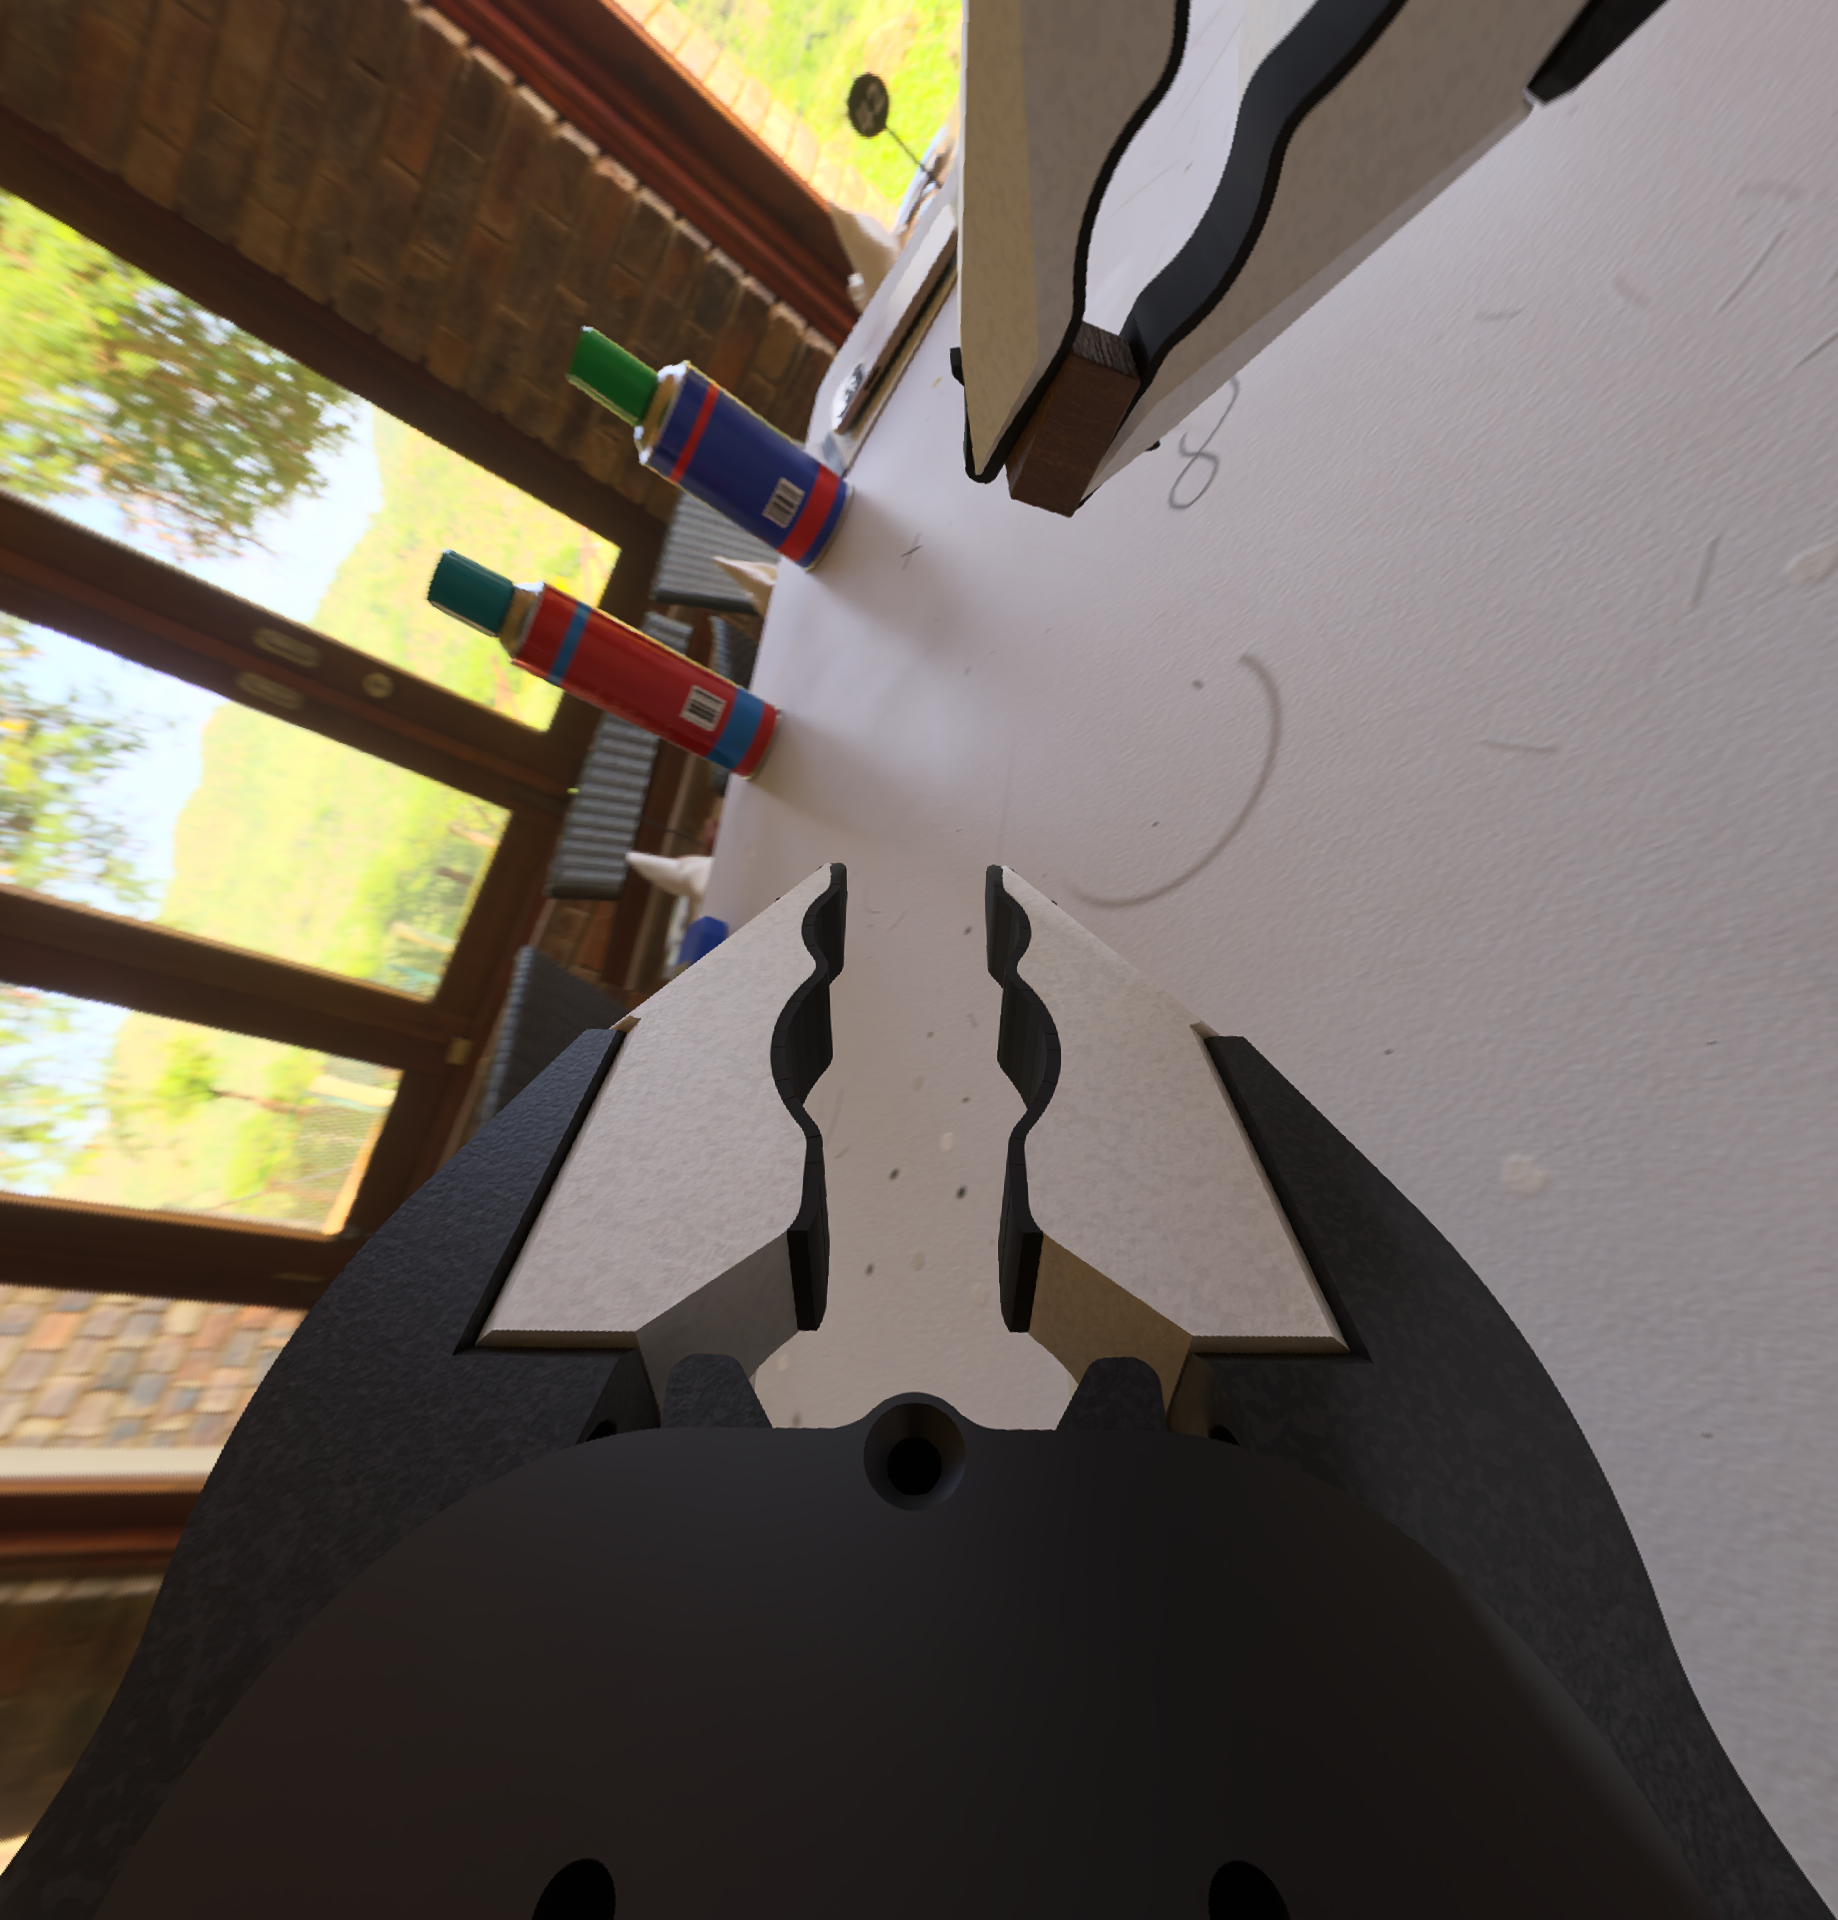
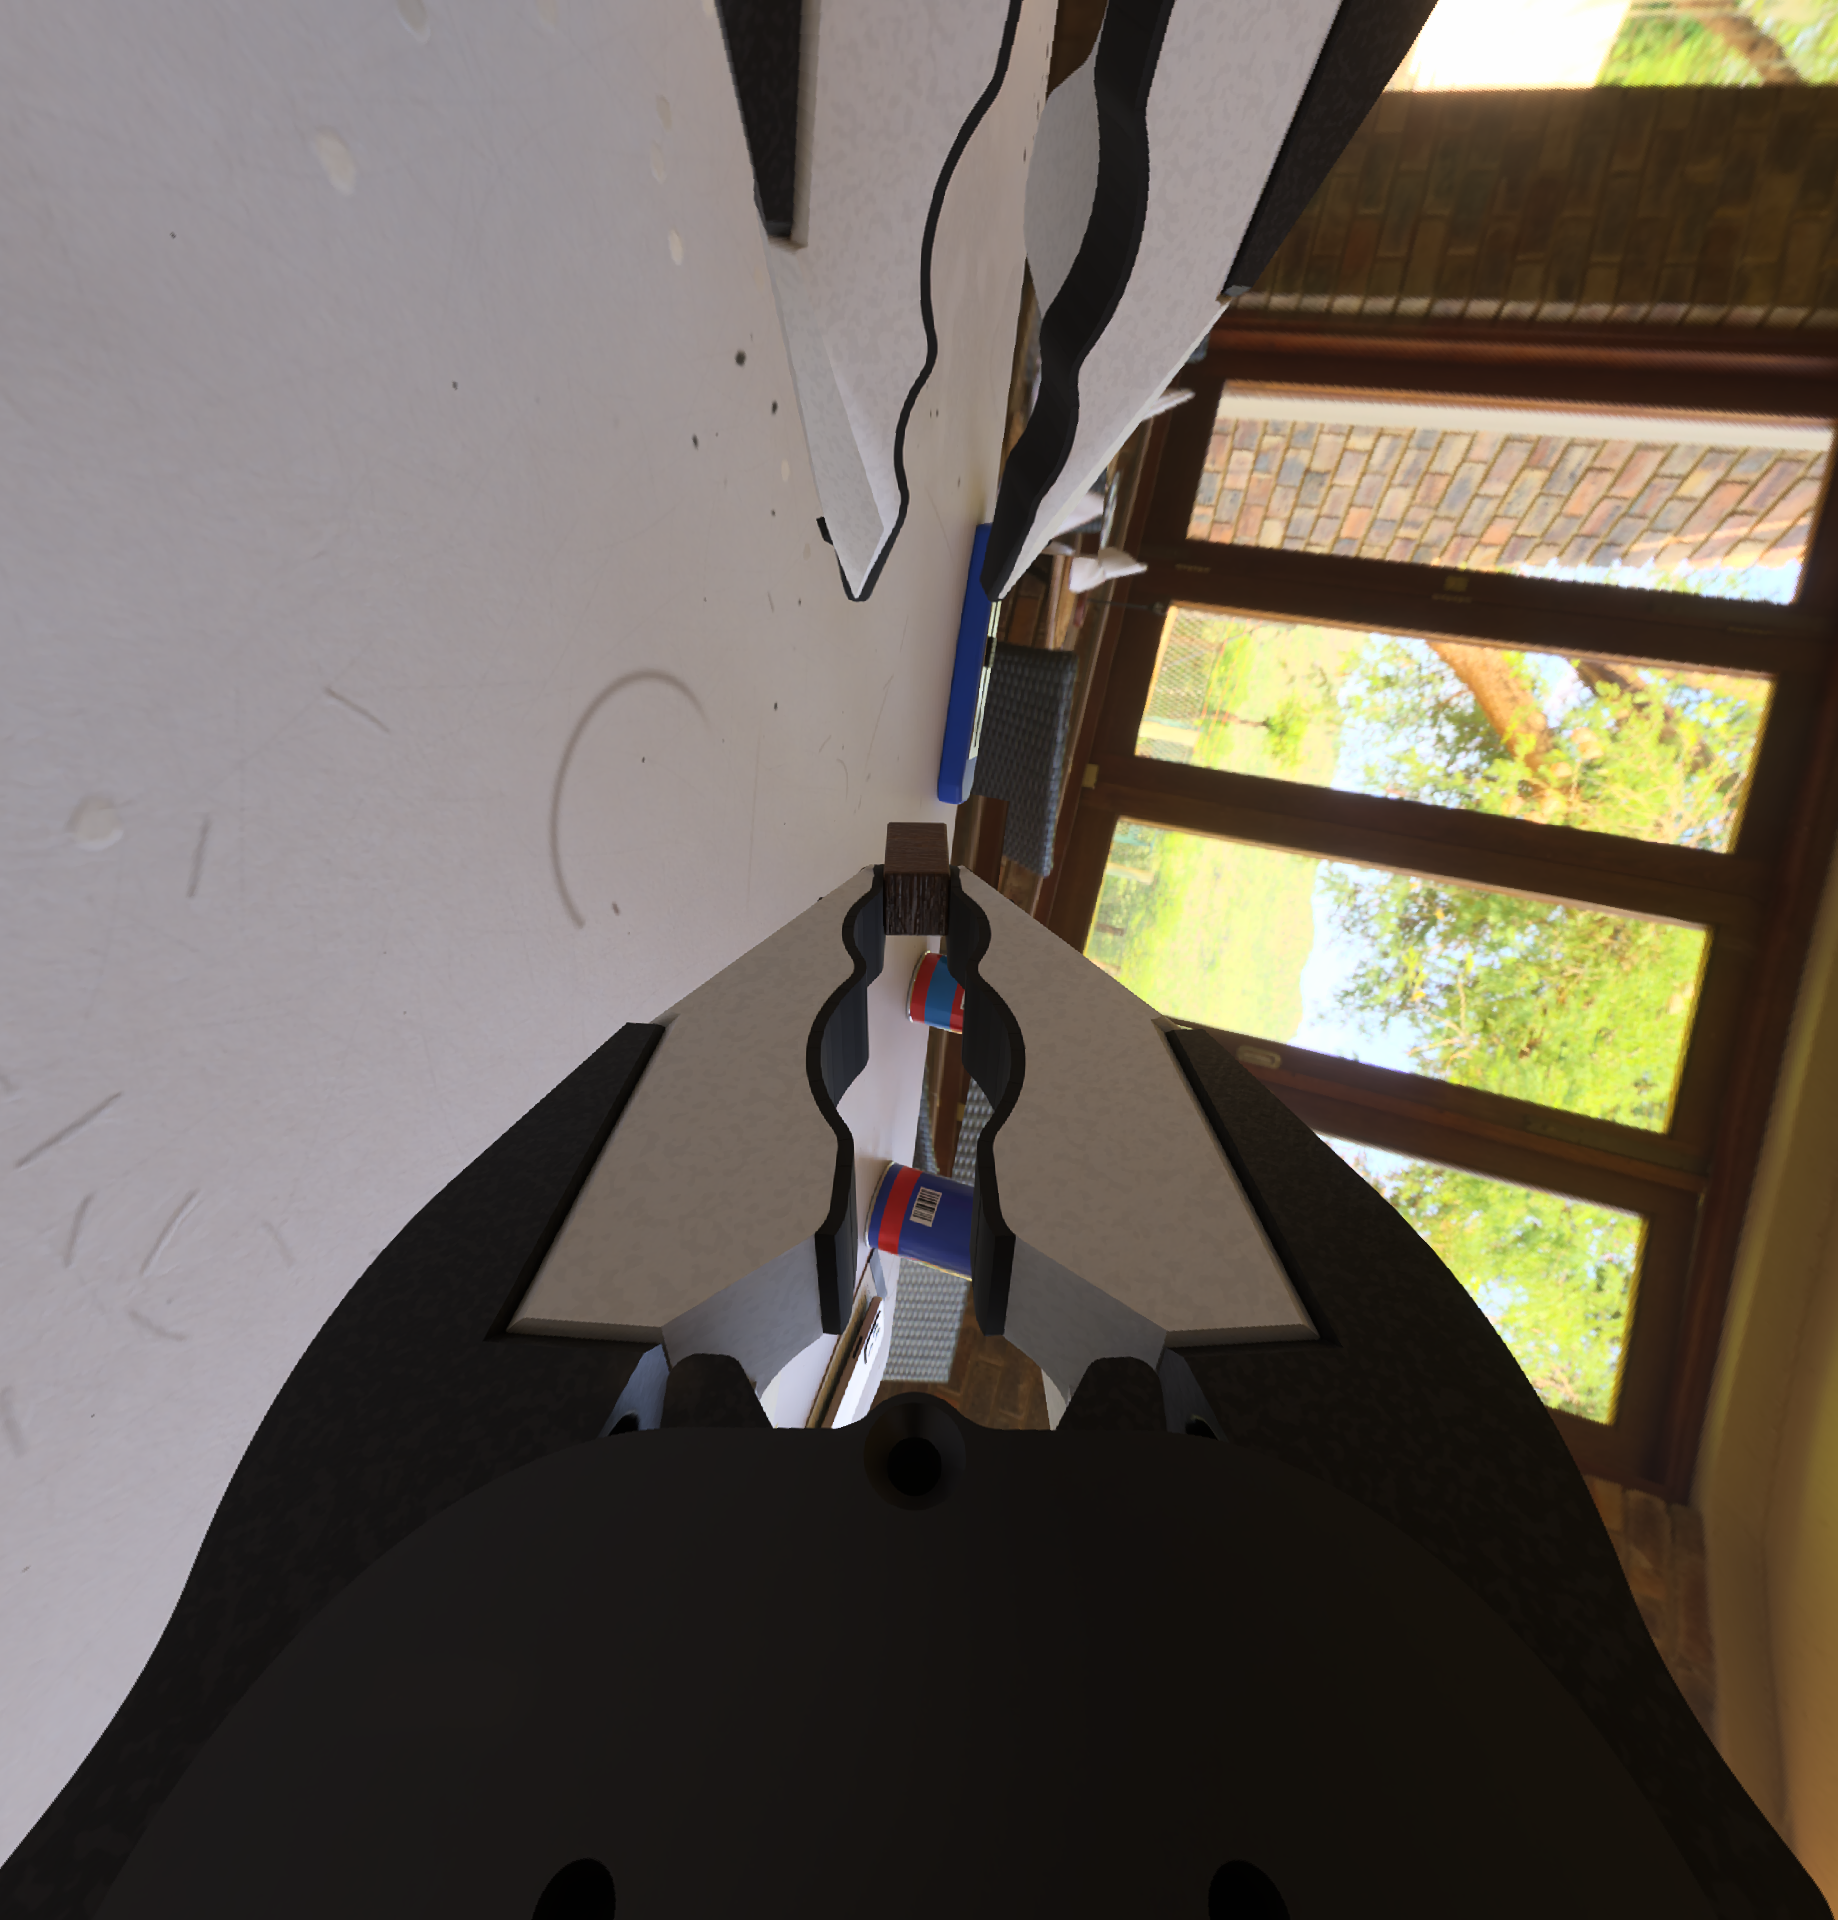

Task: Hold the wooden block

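Brick walls [image 1: 395, 156] frame wooden windows [image 2: 1414, 790] onto sunlit greenery.

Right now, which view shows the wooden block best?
The left wrist view: the wooden block shows from the side, clamped at the tips of the right tongs, clear of the table. The right wrist view shows only its end face between the fingertips. The left tongs are open, holding nothing.

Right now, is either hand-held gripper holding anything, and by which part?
The right hand-held gripper pinches the wooden block between its fingertips, gripping two opposite side faces. The left hand-held gripper is open and empty.
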Action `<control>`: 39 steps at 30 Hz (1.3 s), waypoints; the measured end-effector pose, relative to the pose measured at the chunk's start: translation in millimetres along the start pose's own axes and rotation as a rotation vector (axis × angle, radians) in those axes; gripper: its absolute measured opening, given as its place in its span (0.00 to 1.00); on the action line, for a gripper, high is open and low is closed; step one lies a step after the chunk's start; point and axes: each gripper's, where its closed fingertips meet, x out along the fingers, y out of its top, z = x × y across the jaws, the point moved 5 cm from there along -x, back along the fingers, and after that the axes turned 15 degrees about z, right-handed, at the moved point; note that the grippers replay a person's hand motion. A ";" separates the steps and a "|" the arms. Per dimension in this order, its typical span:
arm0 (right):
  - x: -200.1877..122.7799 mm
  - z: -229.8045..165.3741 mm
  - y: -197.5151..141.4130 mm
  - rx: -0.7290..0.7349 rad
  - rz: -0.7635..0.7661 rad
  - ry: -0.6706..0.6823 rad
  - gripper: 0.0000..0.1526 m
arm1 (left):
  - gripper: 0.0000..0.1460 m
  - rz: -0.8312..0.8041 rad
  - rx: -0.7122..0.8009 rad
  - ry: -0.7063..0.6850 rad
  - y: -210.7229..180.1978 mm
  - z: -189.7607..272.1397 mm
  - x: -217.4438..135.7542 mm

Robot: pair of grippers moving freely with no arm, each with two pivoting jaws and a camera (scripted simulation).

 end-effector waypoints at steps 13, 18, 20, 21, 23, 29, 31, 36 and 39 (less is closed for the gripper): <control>5.1 8.6 11.6 -0.094 -0.073 -0.015 0.07 | 0.18 -0.016 0.047 0.012 1.6 -0.1 1.7; 7.3 9.7 14.5 -0.102 -0.072 -0.013 0.07 | 0.18 -0.027 0.006 -0.010 2.2 2.0 2.9; 6.8 10.8 16.6 -0.103 -0.071 -0.013 0.07 | 0.18 -0.036 0.000 -0.020 1.6 3.4 3.9; 6.4 11.1 17.6 -0.104 -0.069 -0.011 0.07 | 0.18 -0.038 -0.002 -0.022 1.3 3.8 4.2; 5.6 10.7 19.6 -0.098 -0.063 -0.002 0.07 | 0.18 -0.043 -0.005 -0.018 0.4 3.3 4.4; 2.5 11.8 23.9 -0.058 -0.036 0.013 0.07 | 0.18 -0.047 -0.015 -0.007 0.1 1.4 4.1; 0.9 13.1 26.4 -0.060 -0.031 0.012 0.07 | 0.18 -0.051 -0.013 -0.005 -0.1 1.5 4.4; -0.7 13.4 29.6 -0.078 -0.024 0.013 0.07 | 0.18 -0.057 -0.010 -0.011 -0.7 2.2 4.7; -1.2 11.5 30.2 -0.077 -0.016 0.036 0.07 | 0.18 -0.064 0.005 -0.018 -1.5 3.5 5.1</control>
